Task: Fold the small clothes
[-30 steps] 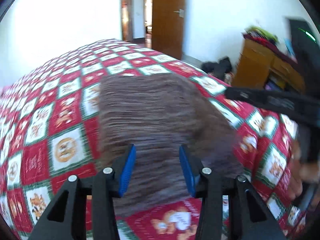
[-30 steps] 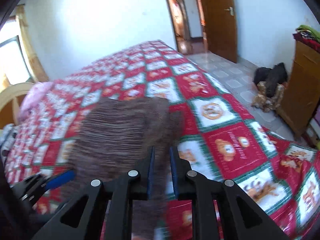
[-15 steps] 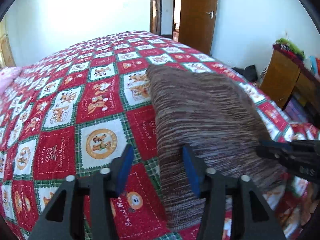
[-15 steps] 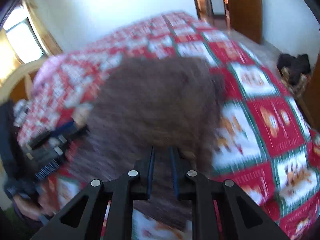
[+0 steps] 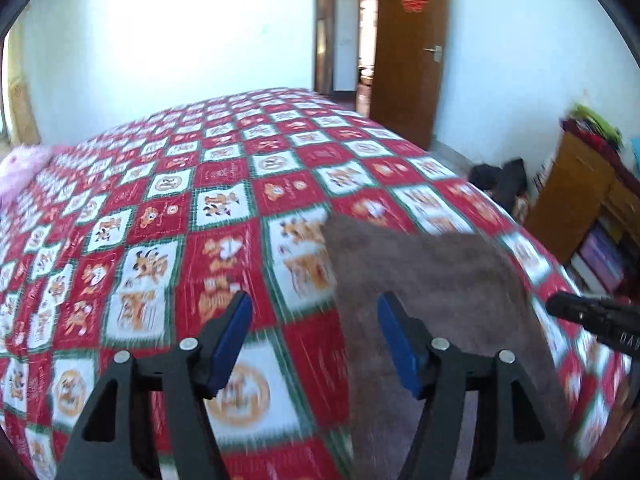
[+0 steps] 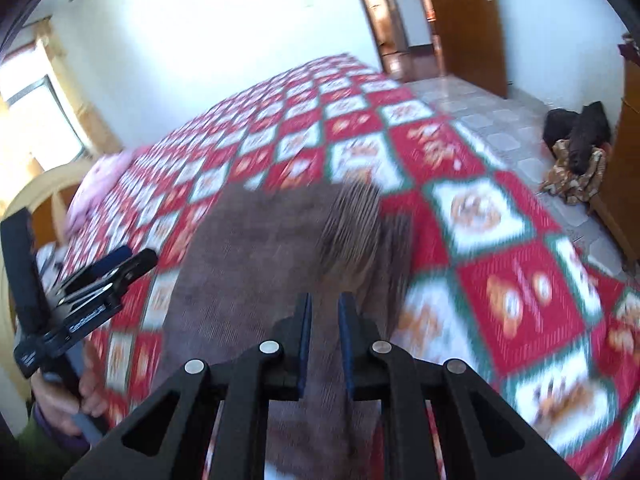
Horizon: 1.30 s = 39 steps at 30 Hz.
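Note:
A brown knitted garment [image 5: 436, 292] lies on the red, white and green patterned bedspread [image 5: 160, 216], near the bed's right edge. My left gripper [image 5: 314, 340] hovers over the bedspread just left of the garment. Its jaws are opening, with only the bedspread showing between the blue pads [image 5: 232, 336]. In the right wrist view the garment [image 6: 260, 264] runs up between the pads of my right gripper [image 6: 325, 322], which is shut on its near edge. The left gripper [image 6: 116, 264] shows at the left there, held by a hand [image 6: 60, 408]. The right gripper's tip [image 5: 592, 316] shows at the left wrist view's right edge.
A pink pillow [image 5: 20, 168] lies at the far left of the bed. Beyond the bed's right edge are a tiled floor [image 6: 500, 120], a pile of dark clothes [image 6: 576, 140], a wooden cabinet [image 5: 580, 200] and a brown door [image 5: 408, 52].
My left gripper has let go of the garment, widened its jaws and moved left off the cloth. The right gripper has kept its grip and shifted slightly.

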Motion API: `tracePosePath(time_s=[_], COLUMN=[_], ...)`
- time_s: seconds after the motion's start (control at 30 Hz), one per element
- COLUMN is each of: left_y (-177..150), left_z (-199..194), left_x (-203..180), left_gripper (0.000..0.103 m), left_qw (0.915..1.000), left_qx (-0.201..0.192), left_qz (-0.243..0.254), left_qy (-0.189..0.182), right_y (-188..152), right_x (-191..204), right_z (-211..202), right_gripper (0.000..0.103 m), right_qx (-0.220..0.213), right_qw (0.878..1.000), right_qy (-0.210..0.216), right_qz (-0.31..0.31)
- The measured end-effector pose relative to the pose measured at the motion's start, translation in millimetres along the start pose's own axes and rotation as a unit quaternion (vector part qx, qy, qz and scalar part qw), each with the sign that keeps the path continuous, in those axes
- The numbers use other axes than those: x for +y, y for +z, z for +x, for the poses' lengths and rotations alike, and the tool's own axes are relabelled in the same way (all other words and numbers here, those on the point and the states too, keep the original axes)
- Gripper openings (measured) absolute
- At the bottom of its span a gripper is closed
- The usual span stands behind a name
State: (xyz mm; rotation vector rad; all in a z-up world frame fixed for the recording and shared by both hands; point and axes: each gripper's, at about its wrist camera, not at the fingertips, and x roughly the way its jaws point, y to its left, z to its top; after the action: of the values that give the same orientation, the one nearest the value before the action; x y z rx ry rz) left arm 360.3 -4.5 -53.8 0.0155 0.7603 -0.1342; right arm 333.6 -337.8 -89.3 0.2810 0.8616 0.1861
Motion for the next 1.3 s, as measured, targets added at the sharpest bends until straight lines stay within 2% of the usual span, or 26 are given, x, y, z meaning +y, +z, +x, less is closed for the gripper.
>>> tracePosePath(time_s=[0.07,0.1,0.17,0.23,0.3,0.37,0.57,0.6,0.63,0.67,0.8,0.9,1.0,1.1,1.23,1.3], left_y=[6.2,7.3,4.5,1.6,-2.5,-3.3,-4.3,-5.3,-5.5,-5.4,-2.3,-0.3,-0.1,-4.0,-2.2,-0.5], left_z=[22.4,35.5,50.9,60.1,64.1,66.7,77.8,79.6,79.6,79.2,75.0,75.8,80.5,92.8,96.4,94.8], left_x=[14.9,20.4,24.6,21.4,18.1,18.0,24.3,23.9,23.7,23.5,21.5,15.4,9.0,-3.1,-12.9,-13.0], left_gripper=[0.068,0.066,0.066,0.066,0.066,0.066,0.066,0.066,0.066,0.066,0.067,0.076,0.081,0.085,0.085,0.085], left_qw=[0.9997,0.9993,0.9981,0.9982,0.9986,0.9987,0.9971,0.9970,0.9969,0.9969,0.9970,0.9978,0.9982,0.9981,0.9970,0.9962], left_qx=[0.014,0.029,0.046,0.048,0.046,0.043,0.052,0.054,0.054,0.052,0.046,0.046,0.049,0.060,0.055,0.057], left_qz=[-0.013,-0.024,-0.039,-0.033,-0.026,-0.024,-0.046,-0.047,-0.048,-0.048,-0.043,-0.029,-0.022,0.007,0.034,0.048], left_qy=[0.015,0.008,-0.009,-0.008,-0.010,-0.013,-0.030,-0.031,-0.033,-0.035,-0.044,-0.039,-0.027,0.013,0.042,0.044], right_y=[16.9,24.8,35.3,41.4,41.2,39.5,35.5,35.2,35.0,33.7,27.8,22.4,14.5,9.8,14.4,14.6], right_x=[-1.4,-3.5,-12.2,-24.5,-33.4,-37.4,-45.2,-44.4,-43.0,-40.9,-31.9,-31.9,-41.3,-60.6,-57.2,-58.7], right_z=[16.0,25.7,40.9,54.6,65.5,72.2,82.5,83.4,83.8,83.6,66.3,51.7,52.8,61.6,69.1,65.3], right_gripper=[0.015,0.015,0.017,0.034,0.040,0.040,0.040,0.037,0.021,0.014,0.011,0.010,0.004,0.004,0.005,0.005], right_qx=[-0.006,-0.008,-0.008,0.004,0.013,0.016,0.008,0.009,0.010,0.013,-0.013,-0.031,-0.021,-0.010,-0.013,-0.019], right_qw=[1.000,0.999,0.998,0.998,0.998,0.997,0.994,0.994,0.994,0.995,0.998,0.998,0.997,0.994,0.995,0.995], right_qy=[-0.029,-0.049,-0.052,-0.048,-0.020,0.009,0.046,0.057,0.062,0.062,0.024,-0.009,-0.048,-0.051,-0.070,-0.065], right_qz=[-0.004,-0.004,0.015,0.040,0.063,0.079,0.096,0.093,0.089,0.081,0.055,0.055,0.064,0.091,0.071,0.074])
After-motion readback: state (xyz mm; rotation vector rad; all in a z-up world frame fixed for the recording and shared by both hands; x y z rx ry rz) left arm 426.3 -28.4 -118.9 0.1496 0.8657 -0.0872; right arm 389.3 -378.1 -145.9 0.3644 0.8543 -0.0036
